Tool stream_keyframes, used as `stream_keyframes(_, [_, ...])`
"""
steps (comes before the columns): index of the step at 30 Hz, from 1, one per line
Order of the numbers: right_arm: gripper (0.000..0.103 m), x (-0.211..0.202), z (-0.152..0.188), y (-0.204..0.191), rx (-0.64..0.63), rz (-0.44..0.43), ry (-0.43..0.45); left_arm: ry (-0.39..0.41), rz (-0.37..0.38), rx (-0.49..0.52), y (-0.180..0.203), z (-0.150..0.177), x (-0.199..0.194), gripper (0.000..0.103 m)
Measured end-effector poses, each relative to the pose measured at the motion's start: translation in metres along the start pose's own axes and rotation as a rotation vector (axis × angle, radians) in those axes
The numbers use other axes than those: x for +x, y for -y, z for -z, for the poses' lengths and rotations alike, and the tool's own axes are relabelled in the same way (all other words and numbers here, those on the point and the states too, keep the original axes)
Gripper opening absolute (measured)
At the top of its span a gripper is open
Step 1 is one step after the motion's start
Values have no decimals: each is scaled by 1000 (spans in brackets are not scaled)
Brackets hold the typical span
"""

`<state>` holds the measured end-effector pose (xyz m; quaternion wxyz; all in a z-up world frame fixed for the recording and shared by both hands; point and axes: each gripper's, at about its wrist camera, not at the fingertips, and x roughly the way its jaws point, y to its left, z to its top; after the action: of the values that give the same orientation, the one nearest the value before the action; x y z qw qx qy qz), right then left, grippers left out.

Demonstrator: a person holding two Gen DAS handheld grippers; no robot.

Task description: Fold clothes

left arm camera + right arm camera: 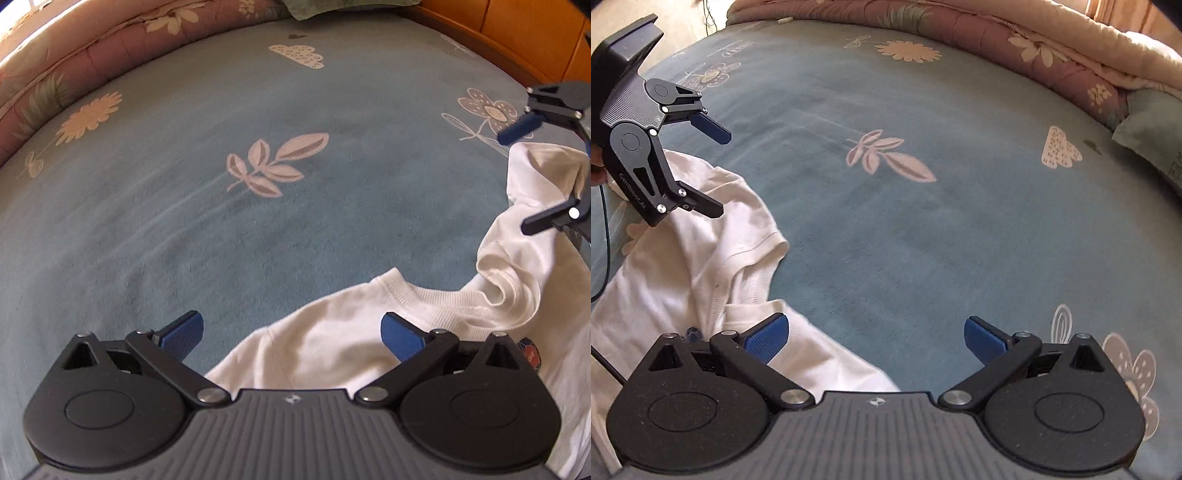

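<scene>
Left wrist view. We found our left gripper (291, 334) low over the bed, its jaws spread wide with nothing between them. Its blue pads (183, 334) hung above a blue-grey bedspread (184, 221) printed with pale leaves, flowers and a cloud. A white T-shirt (332, 343) lay crumpled on the spread at lower right, its ribbed collar facing up just beyond the right-hand pad. The cloth ran on in a twisted fold toward the right edge of the frame. A small dark-and-red print showed on the shirt beside the gripper body; we could not make it out. Our right gripper (521, 177) reached in from the right edge above the bunched end of the shirt, jaws parted and empty. A pinkish floral quilt (74, 66) was heaped along the far left side. A wooden panel (517, 33) ran along the upper right.

Right wrist view. Our right gripper (875, 338) also stood released, fingers wide apart. Its left pad (766, 338) sat over a fold of the T-shirt (694, 266), the right pad over bare bedspread (923, 240). The shirt filled the lower left, rumpled, one hemmed sleeve pointing toward the middle of the bed. The left gripper (722, 173) hung above the shirt's far end, jaws apart, gripping nothing. A dark cable (604, 236) trailed down the left edge. The quilt (1052, 55) lay along the top, and a greenish pillow (1148, 136) at the right.
</scene>
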<state>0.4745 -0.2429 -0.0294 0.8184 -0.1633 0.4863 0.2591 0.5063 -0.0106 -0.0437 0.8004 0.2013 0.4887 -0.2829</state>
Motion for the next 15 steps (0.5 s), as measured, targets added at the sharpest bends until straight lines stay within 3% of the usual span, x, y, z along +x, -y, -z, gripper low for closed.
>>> stream_keyframes(7, [103, 37, -3, 11, -91, -21, -44, -28, 33, 240, 24, -6, 27, 83])
stream_keyframes(11, [100, 46, 10, 0, -197, -27, -91, -61, 46, 302, 29, -1, 36, 72])
stream_keyframes(15, [98, 50, 25, -3, -206, -33, -115, -77, 46, 333, 29, 6, 45, 73])
